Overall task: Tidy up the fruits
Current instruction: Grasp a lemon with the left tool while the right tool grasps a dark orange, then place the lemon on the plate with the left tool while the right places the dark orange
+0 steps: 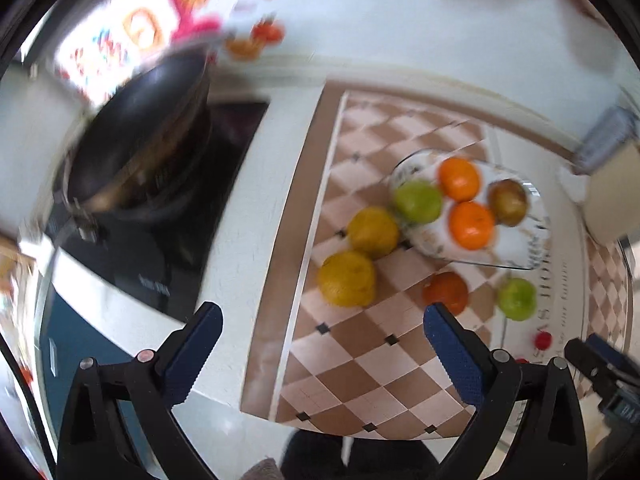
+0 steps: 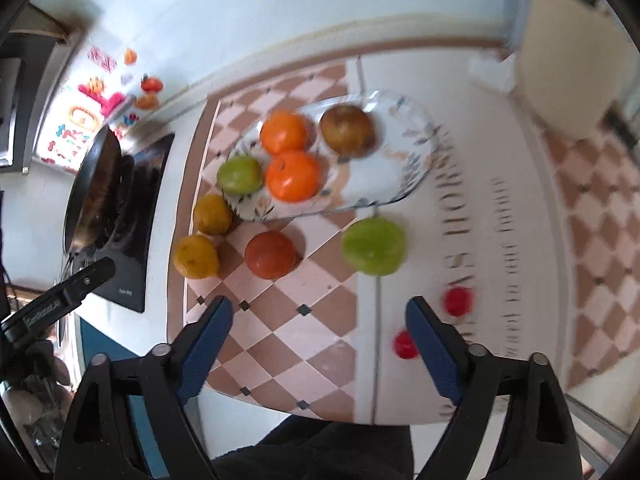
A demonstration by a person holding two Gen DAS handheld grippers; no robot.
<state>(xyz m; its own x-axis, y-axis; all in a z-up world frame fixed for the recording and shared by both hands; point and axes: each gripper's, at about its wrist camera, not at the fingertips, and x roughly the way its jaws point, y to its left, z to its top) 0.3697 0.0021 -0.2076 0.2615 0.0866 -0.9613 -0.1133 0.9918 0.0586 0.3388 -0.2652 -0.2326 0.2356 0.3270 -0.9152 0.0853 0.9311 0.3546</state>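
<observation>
A glass plate (image 2: 404, 168) (image 1: 516, 248) on the checkered mat holds two oranges (image 2: 294, 176) (image 1: 471, 225), a green apple (image 2: 239, 175) (image 1: 417, 201) and a brownish fruit (image 2: 347, 130) (image 1: 508, 201). On the mat lie two yellow fruits (image 2: 196, 257) (image 1: 347, 278), a dark red-orange fruit (image 2: 270, 254) (image 1: 446, 291), a green apple (image 2: 374, 245) (image 1: 517, 298) and two small red fruits (image 2: 458, 301) (image 1: 543, 340). My left gripper (image 1: 322, 338) is open and empty above the mat's left part. My right gripper (image 2: 319, 330) is open and empty, short of the loose fruit.
A black pan (image 1: 140, 136) (image 2: 94, 184) sits on a black cooktop (image 1: 176, 256) left of the mat (image 2: 304, 344). A cream container (image 2: 568, 80) stands at the back right. The counter's front edge is just below both grippers.
</observation>
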